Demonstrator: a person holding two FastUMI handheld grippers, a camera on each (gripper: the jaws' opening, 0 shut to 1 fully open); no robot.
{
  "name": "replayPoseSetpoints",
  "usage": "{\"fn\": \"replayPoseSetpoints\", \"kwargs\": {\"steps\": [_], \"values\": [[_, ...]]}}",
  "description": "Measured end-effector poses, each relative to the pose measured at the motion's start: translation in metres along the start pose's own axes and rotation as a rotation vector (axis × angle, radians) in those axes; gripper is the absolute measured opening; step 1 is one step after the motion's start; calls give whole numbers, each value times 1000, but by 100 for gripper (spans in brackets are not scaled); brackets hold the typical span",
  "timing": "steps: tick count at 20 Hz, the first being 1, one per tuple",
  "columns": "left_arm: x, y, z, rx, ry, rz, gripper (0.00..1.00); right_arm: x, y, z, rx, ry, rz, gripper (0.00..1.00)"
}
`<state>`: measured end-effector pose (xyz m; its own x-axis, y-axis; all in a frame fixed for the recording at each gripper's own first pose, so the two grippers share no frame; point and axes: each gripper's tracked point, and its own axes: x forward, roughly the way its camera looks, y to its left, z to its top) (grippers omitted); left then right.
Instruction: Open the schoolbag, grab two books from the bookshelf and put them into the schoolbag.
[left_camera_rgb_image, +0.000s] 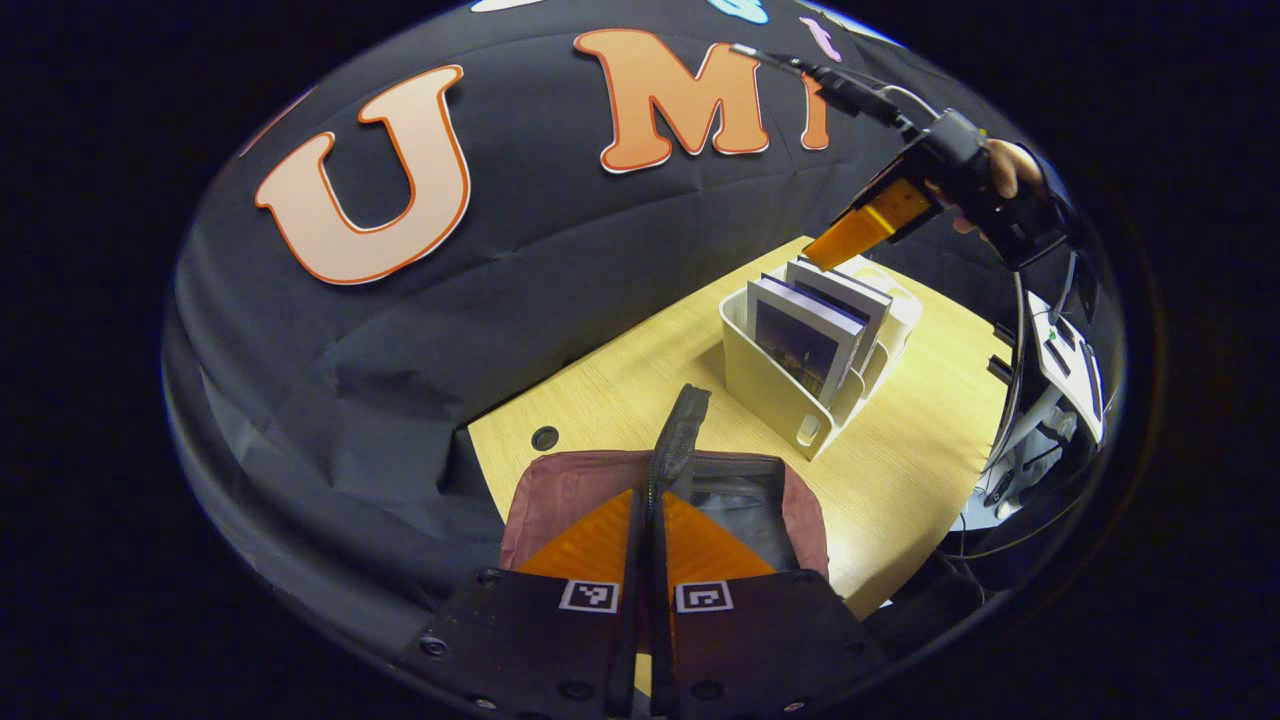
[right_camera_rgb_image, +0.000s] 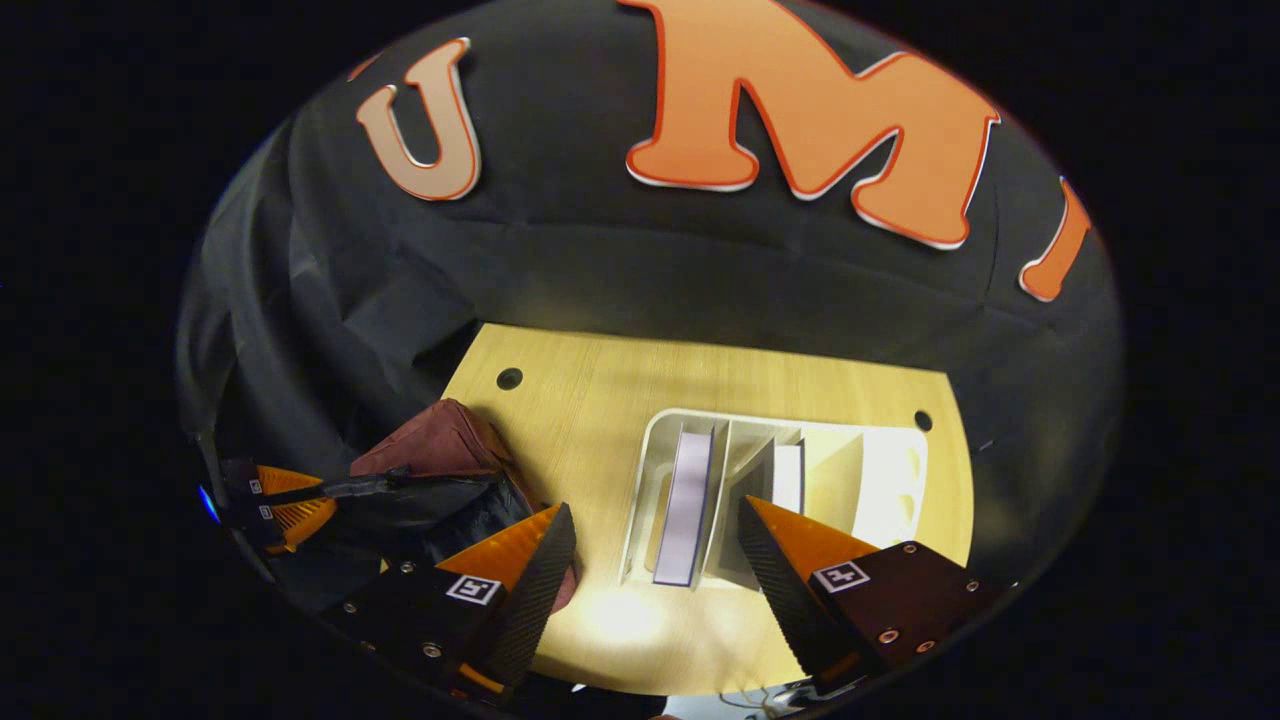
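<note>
my left gripper (left_camera_rgb_image: 650, 545) has its fingers clenched on the schoolbag's black strap (left_camera_rgb_image: 678, 432), holding the maroon schoolbag (left_camera_rgb_image: 560, 490) up at the near-left part of the desk (left_camera_rgb_image: 900, 480). in the right gripper view the same strap (right_camera_rgb_image: 370, 486) runs taut from that gripper out at nine o'clock.

my right gripper (right_camera_rgb_image: 655, 540) is released, fingers spread wide, hanging over the white bookshelf (right_camera_rgb_image: 880, 470) with the nearest book (right_camera_rgb_image: 685, 500) dead ahead at twelve o'clock, between the two fingers. a second book (right_camera_rgb_image: 788, 478) stands one slot over, toward one o'clock. in the left gripper view the right gripper (left_camera_rgb_image: 850, 232) hovers just above the books' top edges (left_camera_rgb_image: 810, 335).

the relation that matters, as i judge it: the books stand upright on edge, their spines running away from me along the twelve-to-six line, so the finger gap sits across the book's thin dimension. the right hand is plainly the nearer one. the bag lies at nine o'clock of the shelf, well apart.
</note>
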<state>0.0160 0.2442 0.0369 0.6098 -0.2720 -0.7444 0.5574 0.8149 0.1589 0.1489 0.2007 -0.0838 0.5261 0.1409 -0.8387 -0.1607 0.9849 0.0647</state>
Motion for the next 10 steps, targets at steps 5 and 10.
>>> {"fn": "replayPoseSetpoints", "kwargs": {"steps": [5,10], "values": [[2,-2,-2,-25,1,-4,7,47,-16,-8,-6,148,-39,98],[8,0,-8,-62,18,6,7,81,-21,-16,-35,241,-71,98]]}}
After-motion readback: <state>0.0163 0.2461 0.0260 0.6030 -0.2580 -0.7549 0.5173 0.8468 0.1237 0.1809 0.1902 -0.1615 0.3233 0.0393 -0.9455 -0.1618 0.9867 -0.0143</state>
